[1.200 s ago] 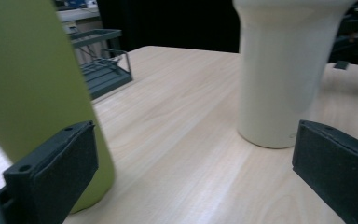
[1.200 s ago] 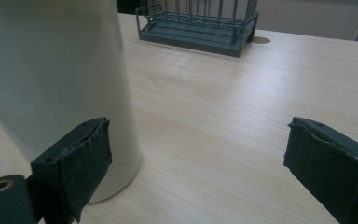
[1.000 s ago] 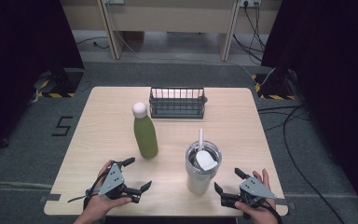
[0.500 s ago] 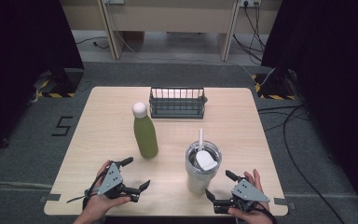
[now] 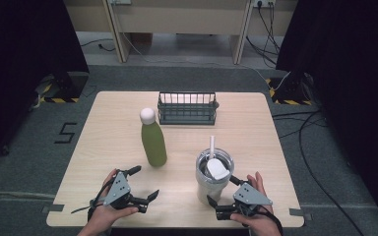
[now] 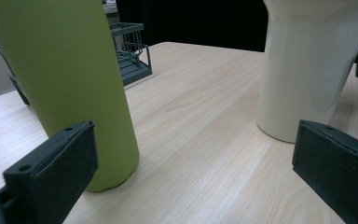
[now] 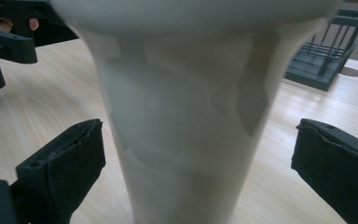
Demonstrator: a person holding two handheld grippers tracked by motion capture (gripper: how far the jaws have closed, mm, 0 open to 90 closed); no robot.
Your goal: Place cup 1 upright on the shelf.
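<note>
A green bottle (image 5: 153,142) with a white cap stands upright at mid-table. To its right stands a pale tumbler (image 5: 214,178) with a lid and straw. My right gripper (image 5: 221,191) is open at the tumbler's base; in the right gripper view the tumbler (image 7: 186,116) stands between the jaws of that gripper (image 7: 196,177), with a gap on each side. My left gripper (image 5: 144,183) rests open near the front edge, just in front of the bottle. In the left gripper view this gripper (image 6: 196,177) frames bare table between the bottle (image 6: 70,84) and the tumbler (image 6: 307,70).
A dark wire rack (image 5: 187,108) sits at the back middle of the wooden table (image 5: 256,132), also seen as the rack (image 6: 130,60) and the rack (image 7: 331,46). The left gripper (image 7: 9,32) shows beyond the tumbler. Dark floor and cables surround the table.
My right gripper has moved left and forward from the table's front right corner until its jaws straddle the tumbler's base. The left gripper, bottle and tumbler have stayed put.
</note>
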